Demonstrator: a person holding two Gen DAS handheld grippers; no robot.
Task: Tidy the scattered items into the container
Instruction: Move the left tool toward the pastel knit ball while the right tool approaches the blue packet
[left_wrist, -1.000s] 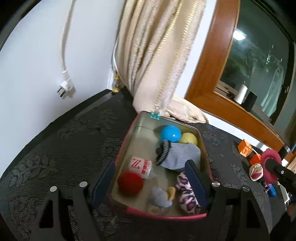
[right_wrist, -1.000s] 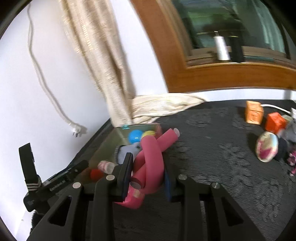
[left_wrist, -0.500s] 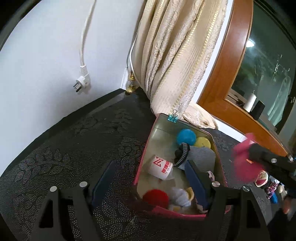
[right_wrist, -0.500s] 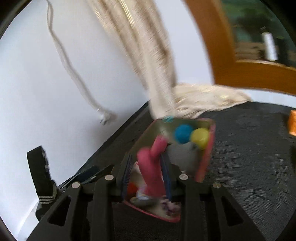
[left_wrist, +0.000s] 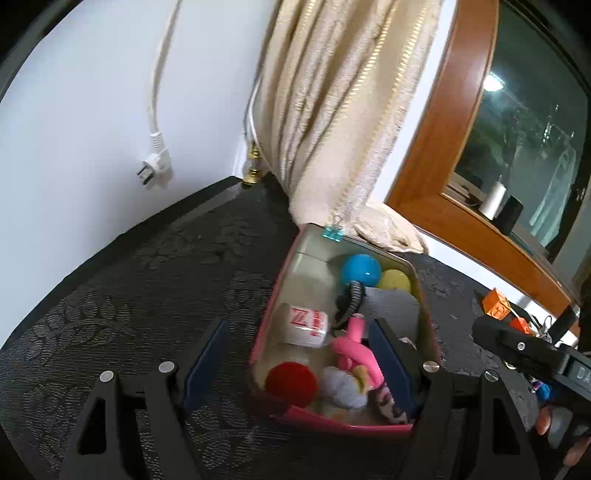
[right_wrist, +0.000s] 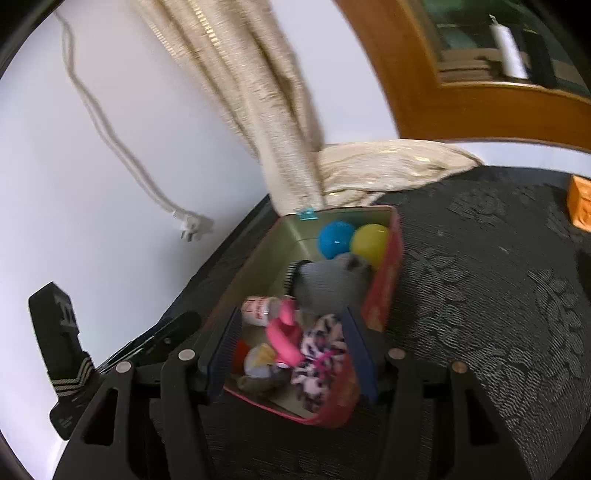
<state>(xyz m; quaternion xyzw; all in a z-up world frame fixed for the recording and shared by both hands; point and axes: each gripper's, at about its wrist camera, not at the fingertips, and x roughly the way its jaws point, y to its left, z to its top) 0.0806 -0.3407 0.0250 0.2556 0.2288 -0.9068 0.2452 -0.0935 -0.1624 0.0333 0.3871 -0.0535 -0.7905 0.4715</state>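
Opening R gripper (right_wrist: 291, 354) jaws w/ pink foam curler (right_wrist: 284, 334) loose between, inside tin (right_wrist: 384, 280); L gripper (left_wrist: 295, 365) jaws wide, empty.

One red metal tin (left_wrist: 334, 424) holds two plastic balls, blue (left_wrist: 360, 270) and yellow (left_wrist: 394, 281); two orange cubes (left_wrist: 496, 304) sit outside.

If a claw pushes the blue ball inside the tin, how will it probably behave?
The blue ball looks round and glossy, so it would probably roll and may slip from flat pads. It has little room: it sits in the tin's far corner, against the yellow ball, with the grey sock just in front. It appears to be light plastic, though weight cannot be confirmed.
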